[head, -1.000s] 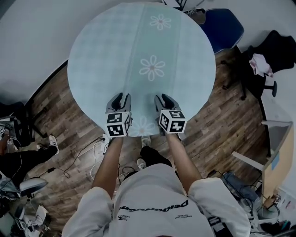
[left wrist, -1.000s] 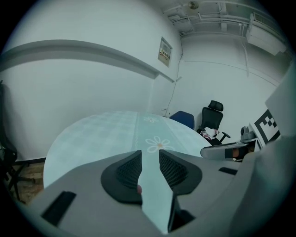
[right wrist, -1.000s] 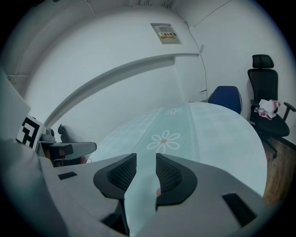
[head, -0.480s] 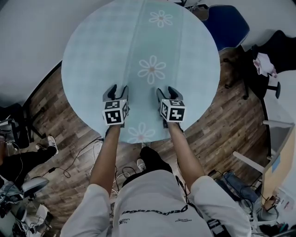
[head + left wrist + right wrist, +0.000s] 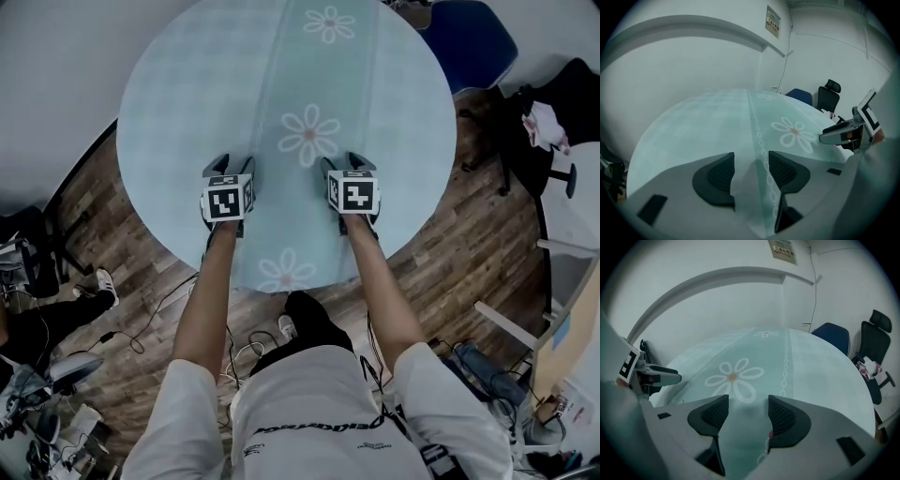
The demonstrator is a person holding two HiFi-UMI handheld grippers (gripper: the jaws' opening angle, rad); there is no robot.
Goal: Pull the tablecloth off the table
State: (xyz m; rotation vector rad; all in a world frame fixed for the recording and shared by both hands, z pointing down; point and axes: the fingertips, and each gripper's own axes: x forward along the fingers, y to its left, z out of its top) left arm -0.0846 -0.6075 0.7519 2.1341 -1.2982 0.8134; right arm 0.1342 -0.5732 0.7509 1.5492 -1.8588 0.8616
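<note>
A pale teal tablecloth [image 5: 197, 103] printed with white daisies covers the round table and hangs over its near edge. Both grippers hover low over the cloth, side by side, a little in from that edge and either side of the middle daisy [image 5: 309, 134]. My left gripper [image 5: 231, 164] is open; its jaws have just been opening, and only the flat cloth [image 5: 717, 117] shows between them. My right gripper [image 5: 348, 161] is open too, its jaws also just opened wider, with the flat cloth [image 5: 811, 366] below them. Each gripper view shows the other gripper off to the side.
A blue chair [image 5: 466, 42] stands at the table's far right. A black office chair [image 5: 548, 112] with pink cloth on it is further right. Cables [image 5: 183, 305] trail over the wooden floor by the person's feet [image 5: 288, 328]. White wall curves behind the table.
Both grippers have moved from the near edge further in over the table, come lower, and their jaws stand wider apart. The cloth lies as before.
</note>
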